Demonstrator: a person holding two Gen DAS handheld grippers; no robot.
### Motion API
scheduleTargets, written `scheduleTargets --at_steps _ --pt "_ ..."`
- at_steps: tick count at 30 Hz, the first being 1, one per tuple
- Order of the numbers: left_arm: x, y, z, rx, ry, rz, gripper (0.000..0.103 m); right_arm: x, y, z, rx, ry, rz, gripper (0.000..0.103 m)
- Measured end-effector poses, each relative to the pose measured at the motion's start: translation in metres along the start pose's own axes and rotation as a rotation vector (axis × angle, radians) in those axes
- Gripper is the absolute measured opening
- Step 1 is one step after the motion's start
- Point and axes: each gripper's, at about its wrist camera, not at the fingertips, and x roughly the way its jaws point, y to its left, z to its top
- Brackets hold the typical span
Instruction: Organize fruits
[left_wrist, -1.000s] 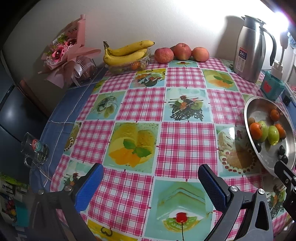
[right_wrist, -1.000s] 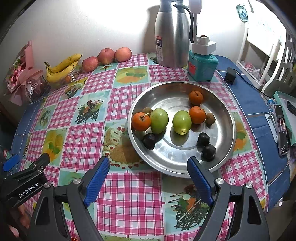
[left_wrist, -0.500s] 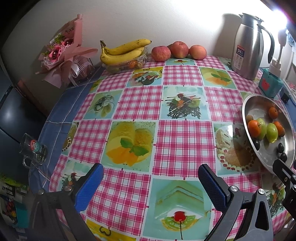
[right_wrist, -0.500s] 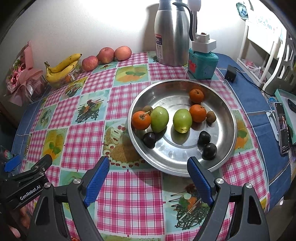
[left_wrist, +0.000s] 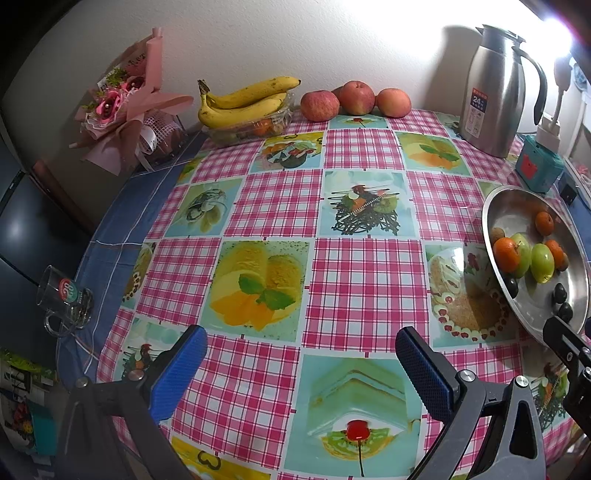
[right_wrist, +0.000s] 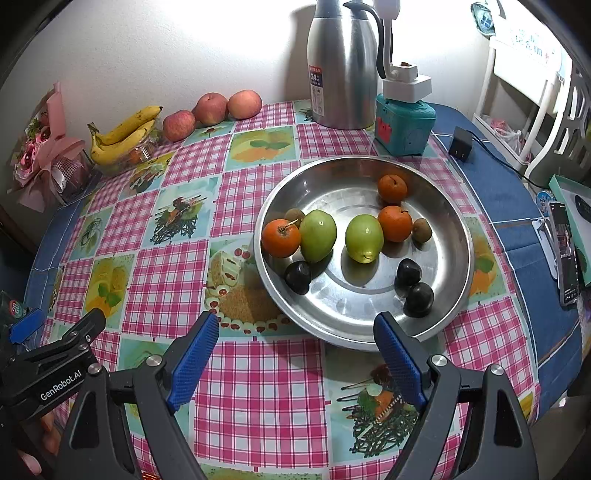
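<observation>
Left wrist view: the left claw (left_wrist: 301, 360) sits slightly farther back and higher than 1.0 s ago; bananas (left_wrist: 245, 101), apples (left_wrist: 354, 99) and steel basin (left_wrist: 496, 206) appear a little lower and nearer centre. Right wrist view: right claw (right_wrist: 295, 345) shifts marginally; left claw (right_wrist: 55, 343) rises slightly at frame's lower left.

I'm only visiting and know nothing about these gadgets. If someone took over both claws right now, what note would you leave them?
Left claw: open, empty, above the tablecloth.
Right claw: open, empty, just in front of the steel bowl.
In the bowl: three orange fruits, two green fruits, three dark plums, two small brown fruits.
Not in the bowl: bananas on a clear tub and three apples by the wall.
Done: nothing visibly underway.
Left: probably grouping the fruit; the target layout is not shown.
</observation>
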Motion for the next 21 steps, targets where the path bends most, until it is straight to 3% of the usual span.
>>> scheduleTargets --at_steps 21 --pt "0.0001 0.0011 0.0006 0.002 0.0 -0.001 0.103 0.0012 0.0 -0.0007 0.001 0.004 -0.001 0.086"
